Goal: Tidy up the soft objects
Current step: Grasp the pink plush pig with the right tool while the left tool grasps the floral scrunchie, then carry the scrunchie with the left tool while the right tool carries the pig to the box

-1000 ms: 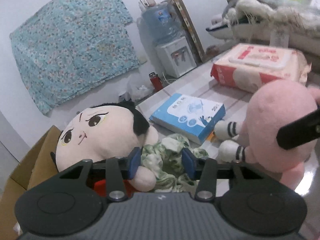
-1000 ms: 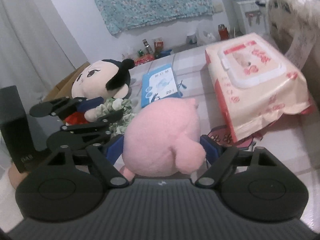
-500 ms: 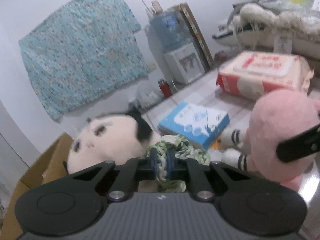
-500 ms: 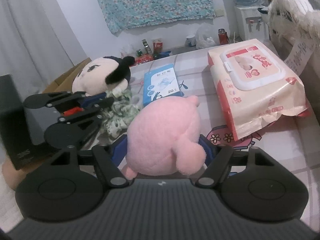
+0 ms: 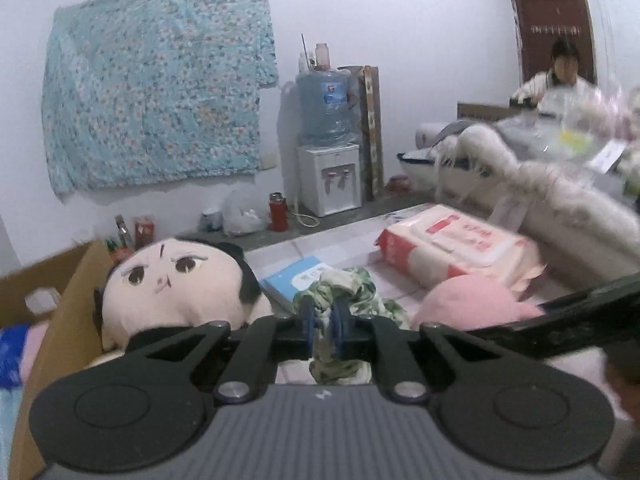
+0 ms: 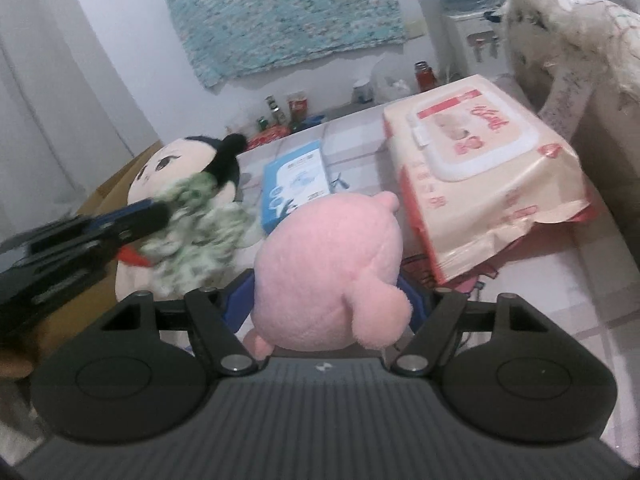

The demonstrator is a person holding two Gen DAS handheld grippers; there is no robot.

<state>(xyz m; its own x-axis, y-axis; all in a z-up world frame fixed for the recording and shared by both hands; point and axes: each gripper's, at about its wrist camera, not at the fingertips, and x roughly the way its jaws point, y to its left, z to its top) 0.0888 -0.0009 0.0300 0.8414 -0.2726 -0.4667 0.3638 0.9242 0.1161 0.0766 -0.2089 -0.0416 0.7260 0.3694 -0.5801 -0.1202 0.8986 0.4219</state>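
Cardboard box [image 5: 76,280]: at the far left, open, its brown wall beside the doll's head.
Big-headed doll [image 5: 176,292]: cream face, black hair, lying by the box edge on the bed.
Left gripper [image 5: 323,326]: blue pads pressed nearly together, pinching the green-and-white patterned cloth [image 5: 348,288], the doll's garment by the look of it; the fabric bunches above and hangs below the pads.
Blue box [image 6: 296,184]: flat on the checked sheet, between the doll and the wipes.
Pink plush [image 6: 332,268]: round, sitting between the right fingers.
Right gripper [image 6: 332,304]: spread wide around the plush, both pads against its sides.
Wipes pack [image 6: 484,160]: right of the plush, resting on the bed.
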